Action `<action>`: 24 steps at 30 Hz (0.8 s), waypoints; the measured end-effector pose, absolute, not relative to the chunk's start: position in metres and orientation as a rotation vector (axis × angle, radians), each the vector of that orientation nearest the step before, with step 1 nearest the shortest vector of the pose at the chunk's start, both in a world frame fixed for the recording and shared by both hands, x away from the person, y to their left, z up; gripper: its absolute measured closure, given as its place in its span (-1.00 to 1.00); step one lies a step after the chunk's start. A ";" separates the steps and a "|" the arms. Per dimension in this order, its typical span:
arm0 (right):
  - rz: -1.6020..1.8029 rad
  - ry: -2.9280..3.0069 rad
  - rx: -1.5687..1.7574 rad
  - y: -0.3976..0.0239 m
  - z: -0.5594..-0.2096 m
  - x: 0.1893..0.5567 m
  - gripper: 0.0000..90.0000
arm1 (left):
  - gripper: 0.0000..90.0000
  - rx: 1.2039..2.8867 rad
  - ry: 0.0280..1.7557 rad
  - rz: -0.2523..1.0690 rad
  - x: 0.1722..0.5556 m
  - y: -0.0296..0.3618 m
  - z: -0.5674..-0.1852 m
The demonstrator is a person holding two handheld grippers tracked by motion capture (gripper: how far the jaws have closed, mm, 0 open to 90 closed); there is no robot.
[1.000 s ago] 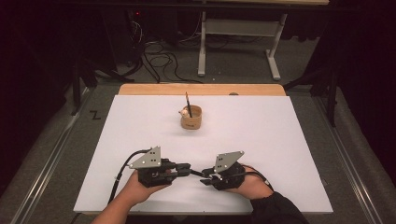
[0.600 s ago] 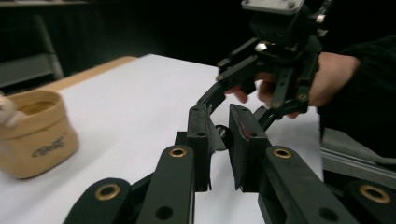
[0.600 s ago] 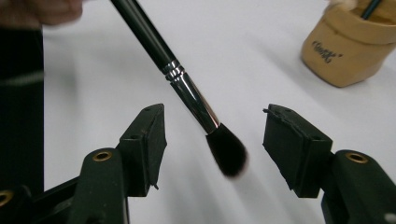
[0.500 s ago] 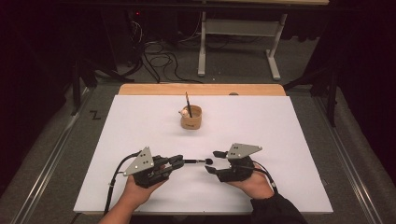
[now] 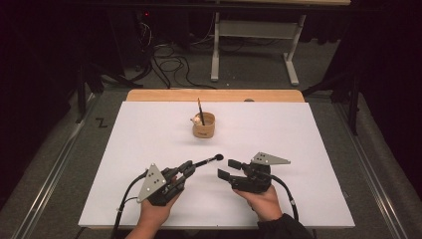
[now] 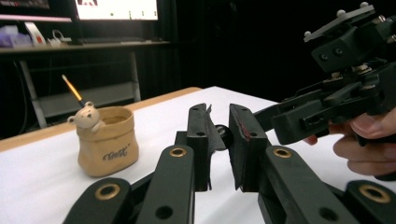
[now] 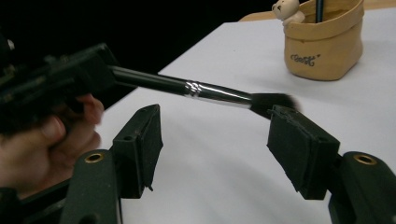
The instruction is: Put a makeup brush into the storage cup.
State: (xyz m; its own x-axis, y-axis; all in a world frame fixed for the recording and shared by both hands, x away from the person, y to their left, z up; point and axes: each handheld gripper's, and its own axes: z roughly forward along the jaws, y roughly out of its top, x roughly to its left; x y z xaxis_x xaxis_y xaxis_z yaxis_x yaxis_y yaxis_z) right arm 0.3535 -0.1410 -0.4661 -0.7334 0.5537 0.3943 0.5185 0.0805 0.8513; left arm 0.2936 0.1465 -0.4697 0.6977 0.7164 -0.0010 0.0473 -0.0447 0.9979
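Observation:
My left gripper (image 5: pixel 185 169) is shut on the handle of a black makeup brush (image 5: pixel 206 161), seen end-on between its pads (image 6: pixel 223 134). The brush slants up and right, and its dark bristle tip (image 5: pixel 218 157) hangs over the white table (image 5: pixel 308 134). My right gripper (image 5: pixel 225 169) faces it, open; its jaws have just been opening and nothing is between them. In the right gripper view the brush (image 7: pixel 187 87) crosses just beyond my spread right gripper (image 7: pixel 219 144), with the bristles close above one pad. A tan cup (image 5: pixel 204 125) with a small bear figure holds another upright brush.
The cup (image 6: pixel 106 143) stands in the far middle of the white table, well away from both hands. A wooden strip (image 5: pixel 214 95) borders the far edge. Cables and a metal stand sit on the dark floor beyond.
The two grippers, close together a second ago, have drawn apart. The right jaws have opened off the brush. The left gripper has moved left and nearer with the brush.

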 end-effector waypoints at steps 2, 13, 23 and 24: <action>1.826 2.263 1.183 -0.141 -0.468 0.352 -0.20 | 0.77 1.531 0.647 0.623 0.291 0.140 -0.473; 1.917 2.205 1.380 -0.137 -0.479 0.355 -0.26 | 0.77 1.437 0.680 0.629 0.286 0.132 -0.485; 1.934 2.210 1.432 -0.130 -0.483 0.356 -0.31 | 0.77 1.332 0.697 0.621 0.284 0.136 -0.500; 1.938 2.206 1.430 -0.130 -0.484 0.357 -0.32 | 0.77 1.332 0.696 0.625 0.283 0.135 -0.501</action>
State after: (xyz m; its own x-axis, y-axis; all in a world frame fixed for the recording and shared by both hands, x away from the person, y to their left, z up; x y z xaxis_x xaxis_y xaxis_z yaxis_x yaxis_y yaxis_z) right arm 0.3574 -0.1296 -0.4840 -0.6105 0.5154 0.6014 0.6629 -0.0831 0.7441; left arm 0.2830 0.1351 -0.5010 0.6510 0.7532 -0.0948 -0.0135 0.1363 0.9906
